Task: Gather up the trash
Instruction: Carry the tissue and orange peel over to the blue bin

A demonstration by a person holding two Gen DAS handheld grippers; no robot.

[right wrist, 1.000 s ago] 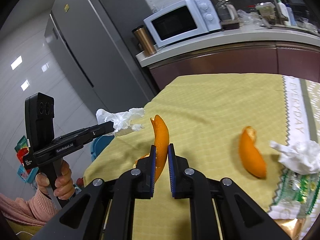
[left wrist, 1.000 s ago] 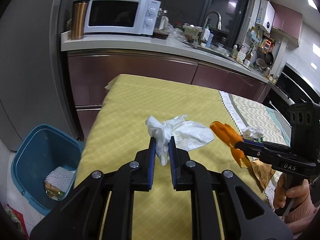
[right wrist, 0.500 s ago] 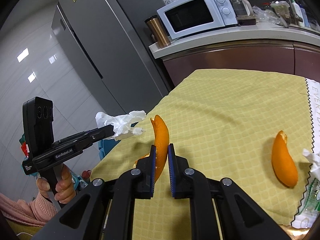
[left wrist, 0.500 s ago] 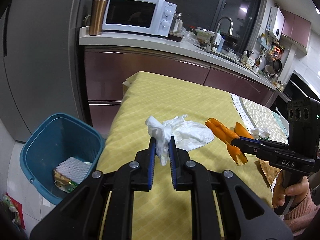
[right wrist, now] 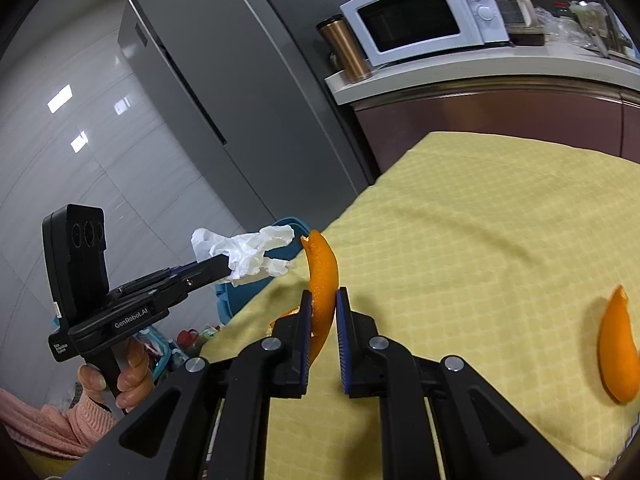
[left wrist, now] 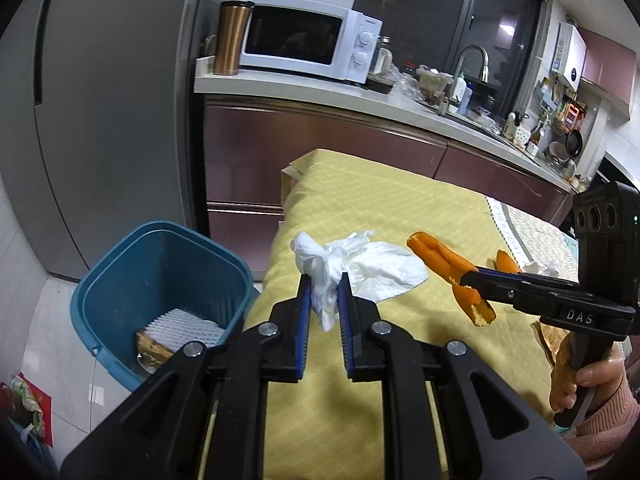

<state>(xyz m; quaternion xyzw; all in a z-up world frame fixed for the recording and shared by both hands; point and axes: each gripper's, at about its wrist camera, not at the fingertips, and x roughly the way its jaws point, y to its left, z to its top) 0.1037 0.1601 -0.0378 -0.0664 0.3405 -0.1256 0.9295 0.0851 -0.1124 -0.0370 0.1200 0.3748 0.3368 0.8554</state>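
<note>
Nearest to the cameras, the left claw (left wrist: 324, 294) is seen nearly closed on a crumpled white tissue (left wrist: 326, 272), whose thin, wrinkled paper spreads out in soft folds above the blue ribbed pads. The right claw (right wrist: 323, 312) is likewise almost closed, and a curved strip of orange peel (right wrist: 322, 276) is pinched between its pads, pointed end up, with a finely pitted skin. Both claws are carried on black handles, each gripped by a hand (right wrist: 120, 376) in a pink knitted sleeve (right wrist: 52, 420).

Below them a tabletop (right wrist: 480, 240) is covered with a yellow quilted cloth in a small diamond pattern. A second orange peel (right wrist: 618, 352) is lying on it toward the right, well apart from the held one. Further right in the left view, a second white tissue (left wrist: 540, 268) is lying on the cloth.

On the floor just beside the tabletop's left edge, a teal plastic bin (left wrist: 120, 276) with rounded corners is standing, and some wrappers are seen at its bottom.

Behind, a white worktop over glossy maroon cabinets carries a white microwave (left wrist: 308, 46) and a copper-coloured metal tumbler (left wrist: 231, 38). A tall grey refrigerator (right wrist: 224, 80) is standing at the left, and a sink tap (left wrist: 474, 62) is seen further back.
</note>
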